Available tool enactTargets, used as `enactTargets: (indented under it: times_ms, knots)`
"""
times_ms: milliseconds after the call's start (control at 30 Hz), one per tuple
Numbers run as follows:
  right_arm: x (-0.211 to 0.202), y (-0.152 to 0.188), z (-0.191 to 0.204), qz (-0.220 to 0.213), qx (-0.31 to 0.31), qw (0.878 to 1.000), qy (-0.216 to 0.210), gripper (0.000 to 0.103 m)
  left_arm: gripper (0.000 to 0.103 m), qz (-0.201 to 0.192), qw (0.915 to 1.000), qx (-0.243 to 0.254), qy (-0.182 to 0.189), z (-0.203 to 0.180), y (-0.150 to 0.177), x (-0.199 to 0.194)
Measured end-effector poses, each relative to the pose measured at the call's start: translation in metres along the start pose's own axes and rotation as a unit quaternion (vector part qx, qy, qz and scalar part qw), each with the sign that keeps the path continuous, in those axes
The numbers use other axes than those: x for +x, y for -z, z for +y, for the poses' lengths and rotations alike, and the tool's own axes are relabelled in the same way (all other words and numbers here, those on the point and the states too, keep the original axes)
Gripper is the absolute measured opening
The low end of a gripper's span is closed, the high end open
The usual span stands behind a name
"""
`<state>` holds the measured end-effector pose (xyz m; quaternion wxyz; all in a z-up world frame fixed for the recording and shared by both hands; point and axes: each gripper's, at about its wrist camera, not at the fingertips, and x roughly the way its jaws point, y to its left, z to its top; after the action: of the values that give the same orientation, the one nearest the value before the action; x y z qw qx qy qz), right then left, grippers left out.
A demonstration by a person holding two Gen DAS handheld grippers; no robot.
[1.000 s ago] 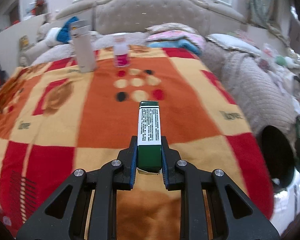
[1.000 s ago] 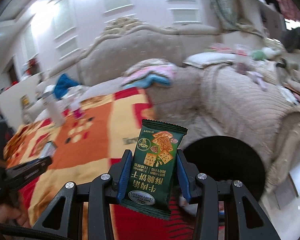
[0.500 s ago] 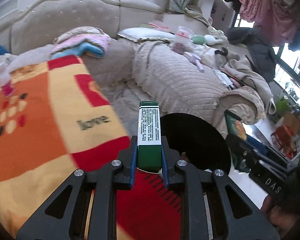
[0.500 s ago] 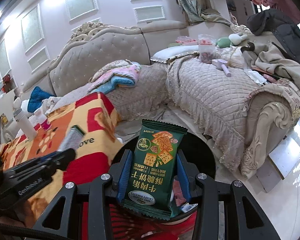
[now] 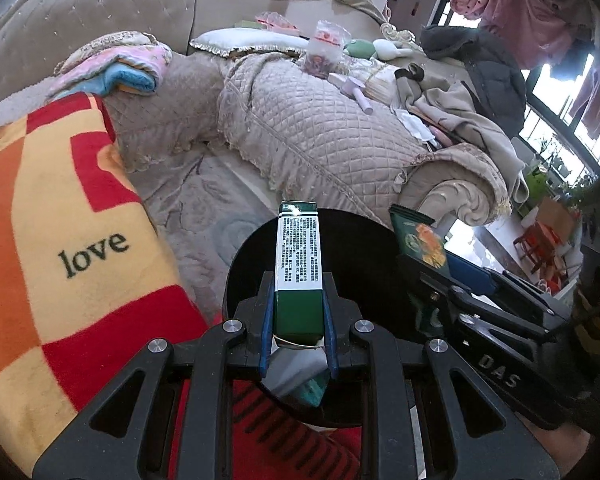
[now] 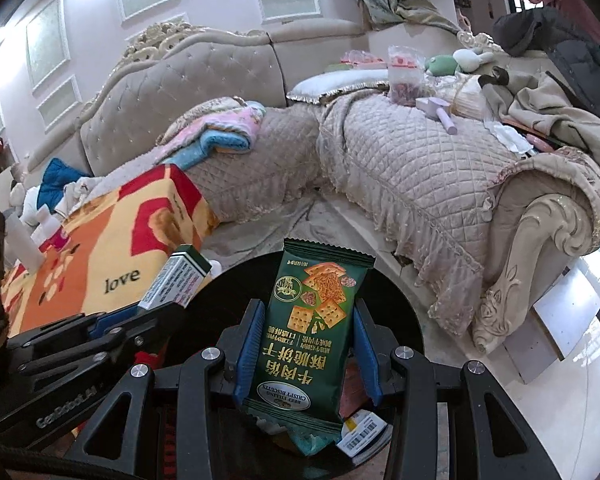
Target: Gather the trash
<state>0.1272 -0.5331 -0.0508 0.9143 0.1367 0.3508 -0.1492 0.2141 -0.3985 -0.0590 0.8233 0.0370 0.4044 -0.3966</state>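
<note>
My left gripper [image 5: 298,312] is shut on a green and white carton [image 5: 299,256], held over the round black trash bin [image 5: 348,264] on the floor. My right gripper [image 6: 306,344] is shut on a green biscuit packet [image 6: 314,320], also above the bin [image 6: 396,312], which holds some wrappers and a barcode label. In the right wrist view the carton [image 6: 176,276] and the left gripper [image 6: 140,314] sit at the left. In the left wrist view the biscuit packet [image 5: 420,242] and the right gripper [image 5: 440,276] sit at the right.
A bed with an orange, yellow and red "love" blanket [image 5: 40,232] lies to the left of the bin. A quilted beige sofa [image 5: 332,128] with clothes and clutter stands behind it. A white bottle [image 6: 22,240] stands on the blanket far left.
Both grippers swung from over the blanket toward the right and down, so the black bin now sits directly under both held items. Both grips are unchanged.
</note>
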Motion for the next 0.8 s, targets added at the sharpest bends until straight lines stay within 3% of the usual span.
enactTargets:
  times_ms: [133, 167, 233, 300, 533, 700, 767, 800]
  knots:
    - [0.01, 0.0, 0.003, 0.016, -0.001, 1.0, 0.003, 0.041, 0.02, 0.009, 1.0, 0.001, -0.005, 0.001, 0.001, 0.002]
    - [0.01, 0.0, 0.003, 0.017, -0.001, 1.0, 0.01, 0.046, 0.023, 0.013, 0.9999, 0.0, -0.001, 0.001, 0.001, 0.002]
    - [0.009, -0.001, 0.004, 0.011, -0.001, 1.0, 0.021, 0.048, 0.044, 0.008, 1.0, -0.002, 0.001, 0.001, 0.002, -0.001]
    - [0.007, -0.002, 0.002, 0.007, 0.006, 1.0, 0.021, 0.048, 0.054, -0.007, 1.0, -0.002, -0.005, 0.001, 0.001, -0.007]
    - [-0.013, -0.005, -0.007, -0.029, 0.025, 0.999, 0.032, 0.048, 0.055, -0.042, 0.9972, -0.057, -0.024, 0.024, -0.001, -0.035]
    - [-0.051, 0.003, -0.001, -0.062, 0.018, 0.998, 0.024, 0.048, 0.062, -0.068, 0.9908, -0.073, -0.091, 0.034, 0.013, -0.08]
    - [-0.076, 0.014, 0.004, -0.072, 0.019, 0.997, 0.005, 0.055, 0.083, -0.084, 0.9874, -0.078, -0.11, 0.033, 0.022, -0.101]
    - [-0.086, 0.019, 0.007, -0.075, 0.019, 0.997, 0.001, 0.067, 0.098, -0.089, 0.9857, -0.08, -0.118, 0.033, 0.029, -0.111]
